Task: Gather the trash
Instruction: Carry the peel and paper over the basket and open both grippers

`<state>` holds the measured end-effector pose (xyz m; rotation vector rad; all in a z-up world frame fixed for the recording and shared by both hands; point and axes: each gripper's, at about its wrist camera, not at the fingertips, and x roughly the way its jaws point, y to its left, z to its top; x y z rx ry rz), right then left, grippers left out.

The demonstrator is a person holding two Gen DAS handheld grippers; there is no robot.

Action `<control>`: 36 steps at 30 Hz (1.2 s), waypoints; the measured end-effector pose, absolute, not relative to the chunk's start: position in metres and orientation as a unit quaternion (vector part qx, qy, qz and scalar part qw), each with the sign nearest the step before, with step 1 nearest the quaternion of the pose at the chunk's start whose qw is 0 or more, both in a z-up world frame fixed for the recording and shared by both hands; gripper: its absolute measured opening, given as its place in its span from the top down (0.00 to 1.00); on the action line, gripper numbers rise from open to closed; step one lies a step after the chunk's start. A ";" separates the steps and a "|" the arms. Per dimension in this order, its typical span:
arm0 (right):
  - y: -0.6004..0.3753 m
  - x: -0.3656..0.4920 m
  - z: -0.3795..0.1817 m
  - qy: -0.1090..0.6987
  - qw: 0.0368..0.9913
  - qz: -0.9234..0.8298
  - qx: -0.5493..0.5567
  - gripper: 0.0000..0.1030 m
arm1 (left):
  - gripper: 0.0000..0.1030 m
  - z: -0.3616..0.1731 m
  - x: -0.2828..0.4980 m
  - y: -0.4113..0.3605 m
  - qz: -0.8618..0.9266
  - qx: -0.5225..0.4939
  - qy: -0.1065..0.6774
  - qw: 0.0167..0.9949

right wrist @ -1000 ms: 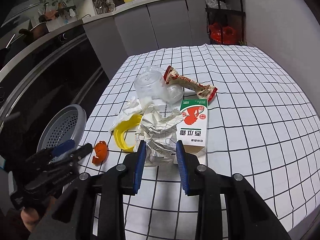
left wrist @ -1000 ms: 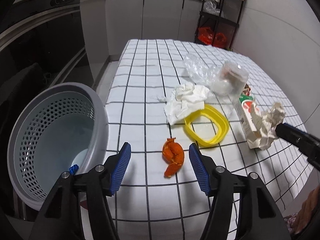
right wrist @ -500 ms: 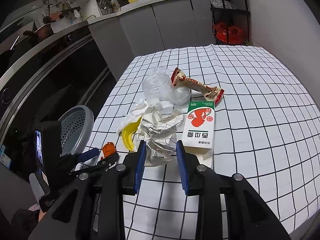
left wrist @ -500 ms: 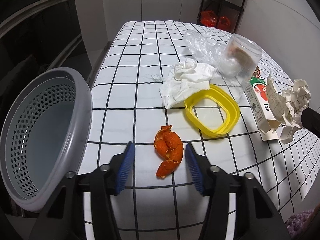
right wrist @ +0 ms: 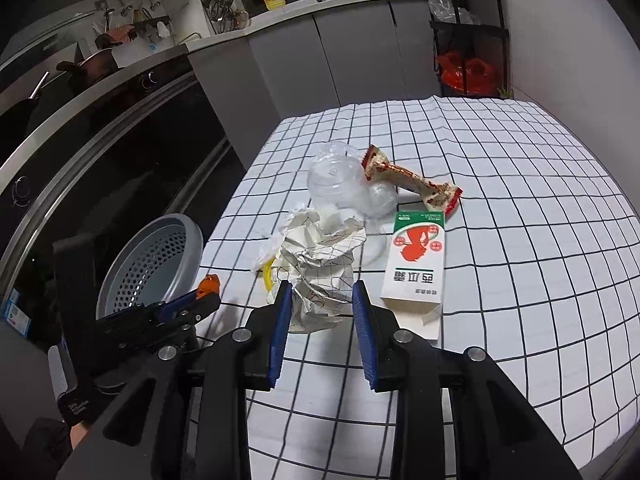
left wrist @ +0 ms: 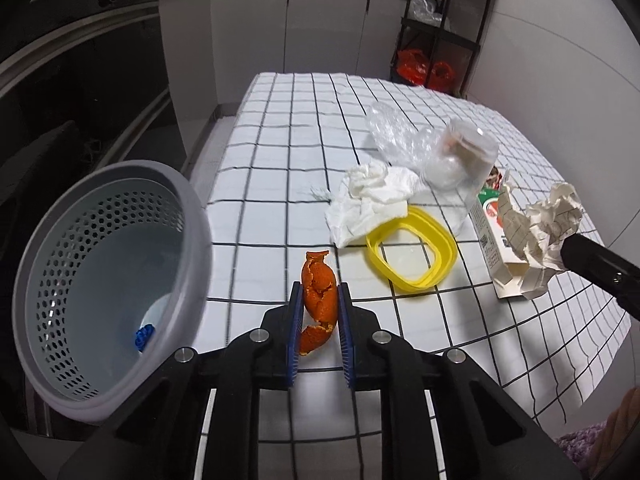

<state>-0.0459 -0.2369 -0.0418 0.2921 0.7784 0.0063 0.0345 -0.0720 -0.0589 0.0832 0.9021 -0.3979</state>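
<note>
My left gripper (left wrist: 319,316) is closing, pads already on the orange peel (left wrist: 318,292), near table edge beside the gray basket (left wrist: 192,216). My right gripper (right wrist: 320,312) is clamped on the crumpled paper (right wrist: 320,264), just left of the carton (right wrist: 416,264). Tissue (left wrist: 368,200) and yellow ring (left wrist: 412,252) lie on the table (left wrist: 280,160).

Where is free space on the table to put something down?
The checked cloth is bare on the wall side, right of the milk carton, and behind the snack wrapper. It is crowded around the yellow ring, tissue and clear plastic jar.
</note>
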 end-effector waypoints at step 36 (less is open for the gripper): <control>-0.046 0.062 -0.043 0.411 0.884 0.194 0.112 0.71 | 0.84 -0.028 0.067 0.129 -0.003 0.005 0.408 0.913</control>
